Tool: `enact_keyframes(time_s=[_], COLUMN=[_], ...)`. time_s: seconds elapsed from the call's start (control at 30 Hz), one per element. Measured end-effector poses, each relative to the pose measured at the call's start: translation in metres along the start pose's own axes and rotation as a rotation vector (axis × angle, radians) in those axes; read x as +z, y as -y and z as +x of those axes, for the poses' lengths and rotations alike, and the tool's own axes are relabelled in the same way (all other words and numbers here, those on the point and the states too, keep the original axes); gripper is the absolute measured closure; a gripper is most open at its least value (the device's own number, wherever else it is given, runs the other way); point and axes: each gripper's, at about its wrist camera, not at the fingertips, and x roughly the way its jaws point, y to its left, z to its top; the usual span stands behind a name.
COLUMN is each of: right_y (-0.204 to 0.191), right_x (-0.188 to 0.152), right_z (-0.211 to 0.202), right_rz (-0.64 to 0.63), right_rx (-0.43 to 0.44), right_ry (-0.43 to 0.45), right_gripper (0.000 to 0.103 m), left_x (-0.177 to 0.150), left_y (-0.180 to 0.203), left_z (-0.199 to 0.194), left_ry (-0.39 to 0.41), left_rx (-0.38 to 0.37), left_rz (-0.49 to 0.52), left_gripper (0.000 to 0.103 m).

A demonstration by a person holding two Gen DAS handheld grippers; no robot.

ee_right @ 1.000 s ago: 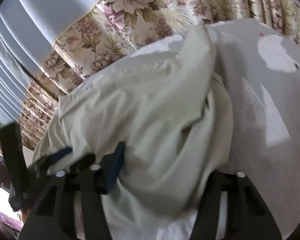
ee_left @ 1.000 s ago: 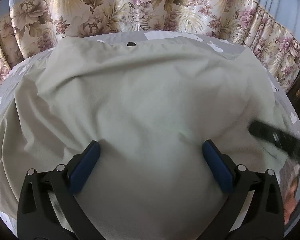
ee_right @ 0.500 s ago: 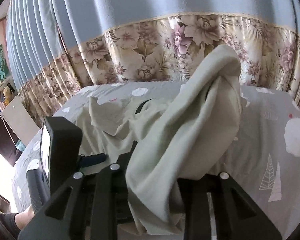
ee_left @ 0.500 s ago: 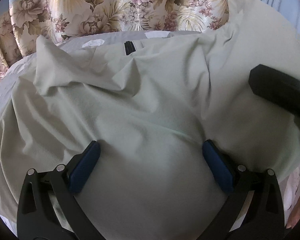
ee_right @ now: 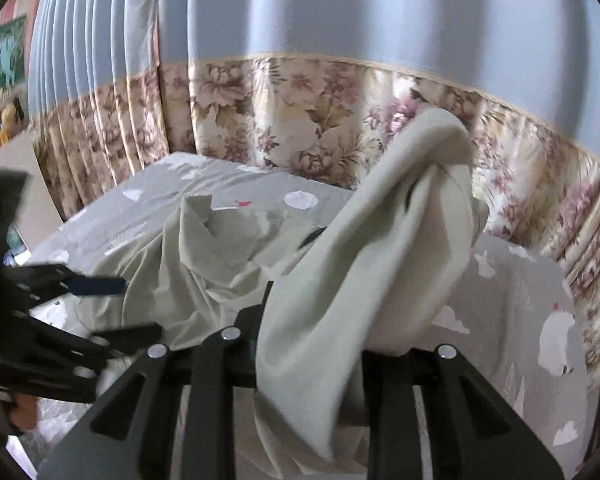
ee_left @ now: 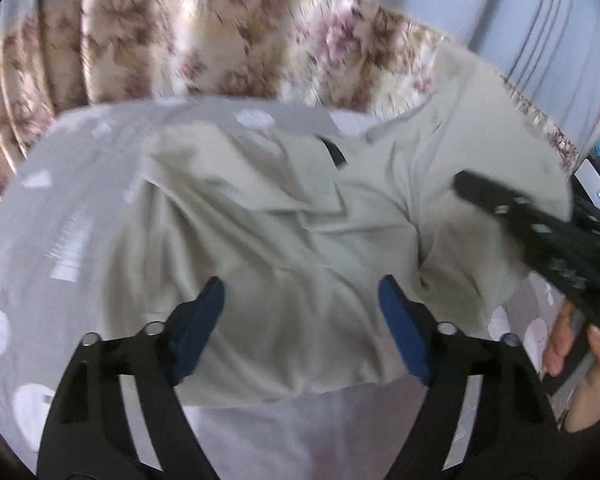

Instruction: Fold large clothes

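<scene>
A large pale green garment (ee_left: 284, 232) lies crumpled on the grey patterned bed sheet (ee_left: 60, 208). My left gripper (ee_left: 302, 312) is open, its blue pads (ee_left: 204, 312) spread just above the garment's near part, holding nothing. My right gripper (ee_right: 312, 344) is shut on a fold of the same garment (ee_right: 380, 264) and lifts it well above the bed, so cloth drapes over and hides its fingertips. The right gripper also shows at the right of the left wrist view (ee_left: 532, 232). The left gripper shows at the left of the right wrist view (ee_right: 96, 286).
Floral and blue curtains (ee_right: 292, 112) hang behind the bed. The grey sheet (ee_right: 540, 320) with white prints extends to the right of the garment. A black strap or tag (ee_left: 334, 150) lies on the far part of the garment. A hand (ee_left: 580, 360) holds the right gripper.
My right gripper has lifted the garment's fold higher and carried it leftwards. My left gripper has drawn back toward the near edge, and more grey sheet shows on the left.
</scene>
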Motion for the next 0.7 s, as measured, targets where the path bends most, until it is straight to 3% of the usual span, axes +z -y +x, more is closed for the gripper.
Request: enact_keyframes(time_s=[0.03, 0.1, 0.13, 0.2, 0.3, 0.47, 0.6, 0.7], right_y=[-0.005, -0.017, -0.027, -0.042, -0.069, -0.108, -0.122, -0.131], right_x=[0.002, 0.006, 0.009, 0.011, 0.014, 0.007, -0.014, -0.021], right_z=[0.004, 0.009, 0.012, 0.016, 0.028, 0.068, 0.102, 0.107], right_rz=[-0.004, -0.026, -0.048, -0.077, -0.127, -0.179, -0.189, -0.223], right_rx=[-0.004, -0.01, -0.015, -0.004, 0.045, 0.152, 0.159, 0.136], right_ry=[-0.008, -0.023, -0.03, -0.039, -0.073, -0.203, -0.296, -0.298], right_gripper=[0.078, 0.078, 0.079, 0.08, 0.084, 0.093, 0.093, 0.092], left_x=[-0.002, -0.007, -0.009, -0.017, -0.025, -0.024, -0.025, -0.028], left_y=[-0.005, -0.022, -0.03, -0.051, -0.071, -0.084, -0.09, -0.093], left_z=[-0.001, 0.008, 0.012, 0.02, 0.033, 0.035, 0.029, 0.021], left_ry=[-0.004, -0.047, -0.061, -0.08, -0.097, -0.11, -0.121, -0.12], left_rx=[-0.009, -0.024, -0.025, -0.034, -0.036, -0.085, -0.118, -0.119], left_rz=[0.001, -0.038, -0.063, -0.116, -0.145, -0.14, -0.118, -0.111], left_gripper=[0.039, 0.062, 0.066, 0.086, 0.103, 0.102, 0.102, 0.102])
